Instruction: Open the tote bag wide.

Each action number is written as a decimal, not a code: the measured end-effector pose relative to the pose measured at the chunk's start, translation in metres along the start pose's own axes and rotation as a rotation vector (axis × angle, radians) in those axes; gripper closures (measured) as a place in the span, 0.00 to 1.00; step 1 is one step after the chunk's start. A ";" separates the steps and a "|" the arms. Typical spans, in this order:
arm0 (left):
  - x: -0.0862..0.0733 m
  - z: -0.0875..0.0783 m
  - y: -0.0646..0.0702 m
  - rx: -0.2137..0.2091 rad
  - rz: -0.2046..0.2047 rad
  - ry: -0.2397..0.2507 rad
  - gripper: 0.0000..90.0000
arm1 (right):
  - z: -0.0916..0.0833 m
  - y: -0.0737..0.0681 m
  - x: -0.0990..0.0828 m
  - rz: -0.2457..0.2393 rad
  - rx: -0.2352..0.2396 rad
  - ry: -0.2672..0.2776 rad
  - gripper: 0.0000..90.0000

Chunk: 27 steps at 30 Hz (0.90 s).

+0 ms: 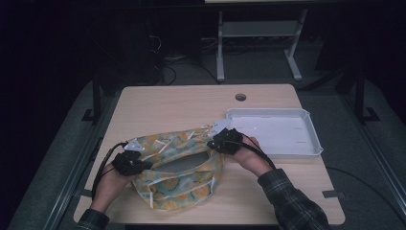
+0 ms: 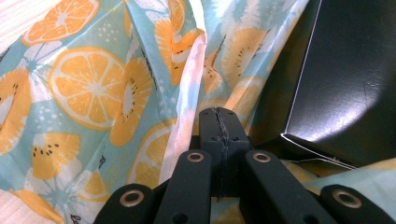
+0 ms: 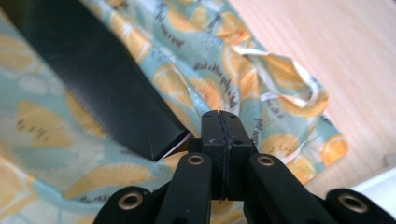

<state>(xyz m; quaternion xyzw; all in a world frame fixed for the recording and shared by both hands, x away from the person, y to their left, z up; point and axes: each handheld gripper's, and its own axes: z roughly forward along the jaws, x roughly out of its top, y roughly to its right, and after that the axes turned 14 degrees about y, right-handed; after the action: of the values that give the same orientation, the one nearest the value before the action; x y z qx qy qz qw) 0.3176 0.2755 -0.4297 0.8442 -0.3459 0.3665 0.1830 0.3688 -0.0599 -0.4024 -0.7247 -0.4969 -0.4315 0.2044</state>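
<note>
One crumpled citrus-print bag (image 1: 177, 167), teal and orange, gapes around a black box (image 2: 345, 74).

You have a white tray (image 1: 313, 139) at the counter's (image 1: 163, 108) right side. A round hole (image 1: 241, 97) sits behind it.

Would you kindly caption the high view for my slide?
Both grippers, left and right, pinch a citrus-print bag beside a white tray.
</note>
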 end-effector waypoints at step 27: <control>-0.007 0.016 -0.003 0.038 0.027 -0.079 1.00 | 0.043 0.000 -0.030 0.052 0.063 -0.180 0.99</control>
<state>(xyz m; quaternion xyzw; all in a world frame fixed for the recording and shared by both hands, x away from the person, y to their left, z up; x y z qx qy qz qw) 0.3243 0.2714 -0.4455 0.8565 -0.3572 0.3418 0.1481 0.3829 -0.0454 -0.4504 -0.7665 -0.5075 -0.3433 0.1926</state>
